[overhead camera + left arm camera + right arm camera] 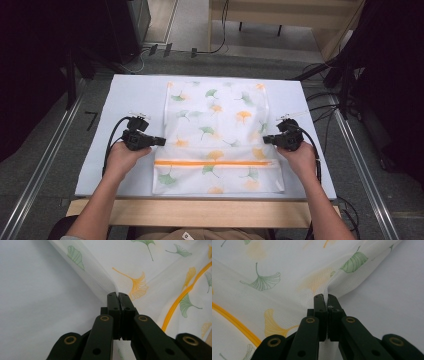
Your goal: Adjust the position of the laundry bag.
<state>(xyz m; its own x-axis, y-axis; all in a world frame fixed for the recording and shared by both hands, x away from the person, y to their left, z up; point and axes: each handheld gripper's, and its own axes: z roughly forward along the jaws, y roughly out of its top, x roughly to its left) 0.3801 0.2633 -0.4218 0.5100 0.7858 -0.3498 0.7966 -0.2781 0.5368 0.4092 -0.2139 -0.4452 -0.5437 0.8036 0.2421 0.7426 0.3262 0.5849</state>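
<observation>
We are pinching the mesh bag (220,135) at both side edges; left gripper (161,141) jaws clamped on it; right gripper (266,139) likewise.

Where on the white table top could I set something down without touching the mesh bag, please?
Bare strips of the white table top lie left of the mesh bag, right of it, and along the far edge. The near middle is crowded: the left gripper and right gripper pinch the bag's side edges there.

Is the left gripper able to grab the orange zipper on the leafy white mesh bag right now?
Probably not yet: the left gripper is shut on the bag's edge, though the orange zipper lies uncovered nearby.
</observation>
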